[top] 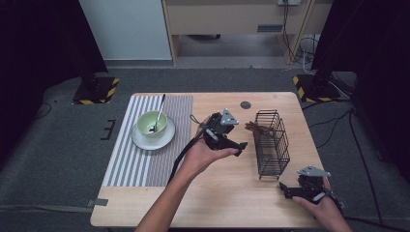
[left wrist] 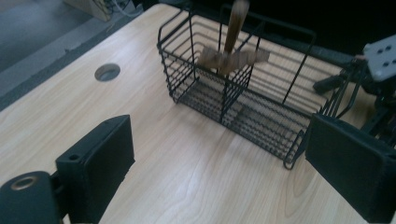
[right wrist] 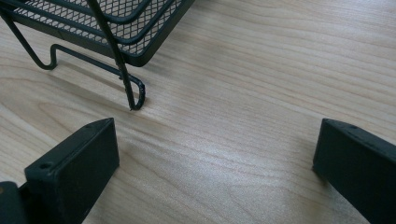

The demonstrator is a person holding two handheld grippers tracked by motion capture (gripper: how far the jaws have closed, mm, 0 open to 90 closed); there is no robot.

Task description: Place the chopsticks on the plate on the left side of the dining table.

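Note:
A black wire basket stands on the right half of the wooden table. A brown wooden utensil leans in its far compartment and looks blurred in the left gripper view. My left gripper is held above the table's middle, just left of the basket, with its jaws open and empty, pointing at the basket. My right gripper rests low near the front right corner. It is open and empty, close to the basket's near foot.
A striped placemat covers the table's left side. On it a white plate carries a green bowl with a spoon in it. A round cable hole lies near the far edge. Dark stands flank the table.

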